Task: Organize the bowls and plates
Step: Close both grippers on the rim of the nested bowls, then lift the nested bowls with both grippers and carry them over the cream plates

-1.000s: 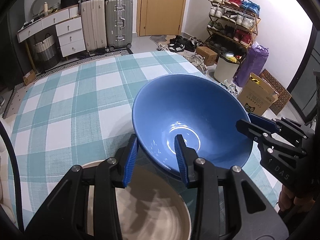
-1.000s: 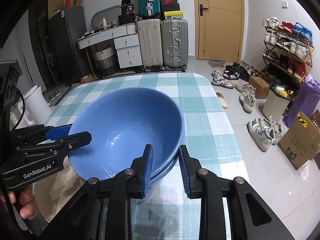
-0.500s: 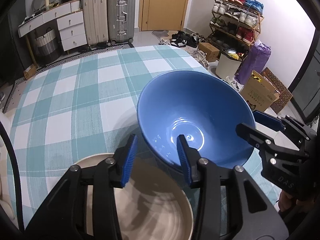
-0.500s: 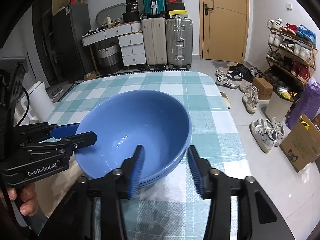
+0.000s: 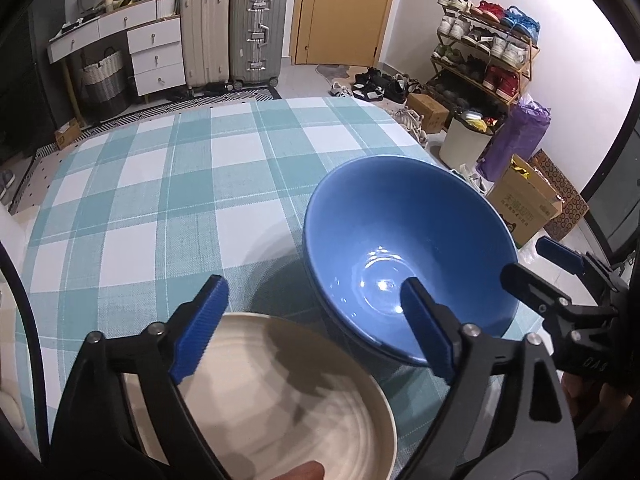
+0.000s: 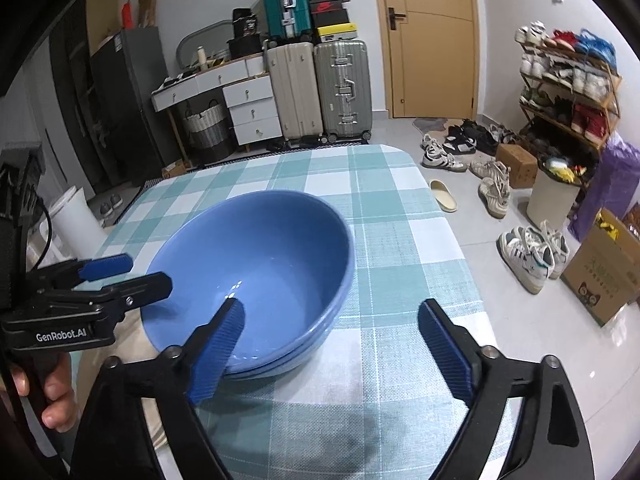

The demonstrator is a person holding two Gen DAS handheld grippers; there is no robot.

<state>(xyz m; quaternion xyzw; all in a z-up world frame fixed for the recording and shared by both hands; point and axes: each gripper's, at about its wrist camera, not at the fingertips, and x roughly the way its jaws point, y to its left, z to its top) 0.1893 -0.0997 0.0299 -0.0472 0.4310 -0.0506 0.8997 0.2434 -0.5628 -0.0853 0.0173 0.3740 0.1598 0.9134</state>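
A blue bowl (image 5: 408, 248) sits nested in a second blue bowl whose rim (image 6: 280, 368) shows below it, on the checked tablecloth. A cream plate (image 5: 280, 400) lies just left of the bowls, partly under my left gripper. My left gripper (image 5: 312, 281) is opening. One finger is over the bowl's inside, the other outside, and the pads are clear of the near rim. My right gripper (image 6: 330, 304) is opening too. It straddles the opposite rim without touching. Each gripper shows in the other's view: the right gripper (image 5: 524, 258) and the left gripper (image 6: 148, 270).
The teal and white checked table (image 5: 160, 184) stretches away behind the bowls; its right edge (image 6: 452, 232) drops to a floor with shoes. A person's hand (image 6: 56, 392) holds the left gripper. Suitcases (image 6: 320, 88), drawers and a shoe rack (image 5: 488, 48) line the walls.
Both grippers were shut on the blue bowl's rim on opposite sides. Their jaws have spread wide and let it go. The bowl has come down to rest in the lower bowl.
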